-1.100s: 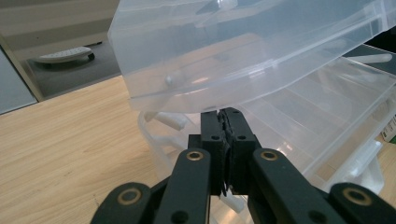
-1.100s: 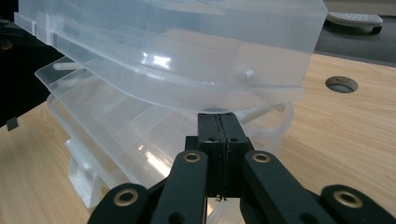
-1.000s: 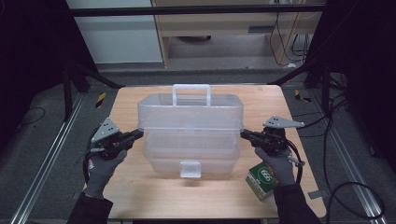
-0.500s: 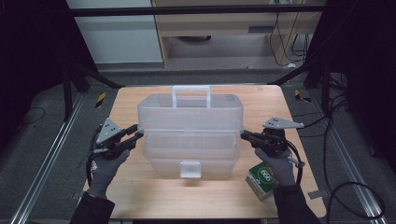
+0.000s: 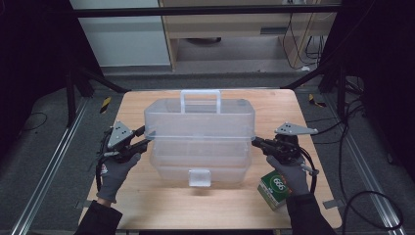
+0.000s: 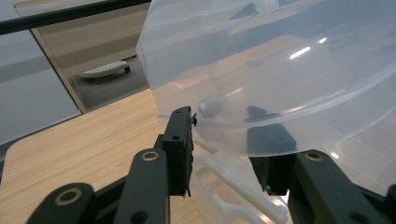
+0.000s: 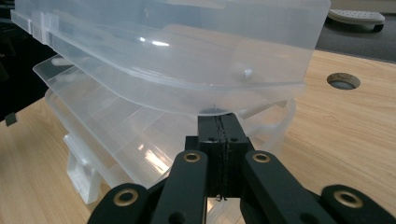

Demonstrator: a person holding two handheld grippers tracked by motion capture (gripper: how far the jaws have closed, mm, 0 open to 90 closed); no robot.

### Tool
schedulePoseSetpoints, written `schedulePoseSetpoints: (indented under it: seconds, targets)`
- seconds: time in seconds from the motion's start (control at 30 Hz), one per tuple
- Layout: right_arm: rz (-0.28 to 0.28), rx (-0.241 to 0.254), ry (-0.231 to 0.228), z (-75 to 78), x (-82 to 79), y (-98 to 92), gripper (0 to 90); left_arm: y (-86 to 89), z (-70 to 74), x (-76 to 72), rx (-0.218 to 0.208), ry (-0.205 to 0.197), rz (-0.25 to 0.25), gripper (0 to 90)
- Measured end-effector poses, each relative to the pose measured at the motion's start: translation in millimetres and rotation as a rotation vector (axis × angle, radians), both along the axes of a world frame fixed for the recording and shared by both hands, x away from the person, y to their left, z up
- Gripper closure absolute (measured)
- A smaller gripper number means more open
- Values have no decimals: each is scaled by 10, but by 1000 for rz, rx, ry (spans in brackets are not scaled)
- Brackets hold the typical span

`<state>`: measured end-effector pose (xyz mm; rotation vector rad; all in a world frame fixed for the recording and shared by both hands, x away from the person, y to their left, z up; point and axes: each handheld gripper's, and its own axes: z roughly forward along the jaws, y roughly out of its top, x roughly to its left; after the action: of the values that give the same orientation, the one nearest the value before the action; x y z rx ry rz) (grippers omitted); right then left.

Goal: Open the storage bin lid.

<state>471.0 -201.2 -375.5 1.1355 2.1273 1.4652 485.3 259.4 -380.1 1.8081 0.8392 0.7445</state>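
A clear plastic tiered toolbox with a top handle stands mid-table, its upper tray lifted and offset over the lower ones. At its left end my left gripper has just been opening its jaws. They stand apart around the upper tray's rounded corner without pressing it, as the left gripper view shows. My right gripper is at the box's right end. In its own view the right gripper is shut, tips just under the upper tray's rim.
A small green and white carton lies near the front right, under the right hand. The wooden table has a cable hole at its right. Metal rails and cables run along the floor on both sides.
The left gripper's jaws went from shut to apart at the box's left end, and the hand shifted slightly. The right gripper and the box stayed put.
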Motion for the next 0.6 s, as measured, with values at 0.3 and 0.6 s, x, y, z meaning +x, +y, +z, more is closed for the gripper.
schedulePoseSetpoints:
  seconds: [0.3,0.6]
  targets:
    - [-37,-85,33,-77,33,43,844,-4,18,-33,20,-8,6,627]
    - [-61,-146,120,-252,114,78,777,-5,17,-40,15,-5,4,621]
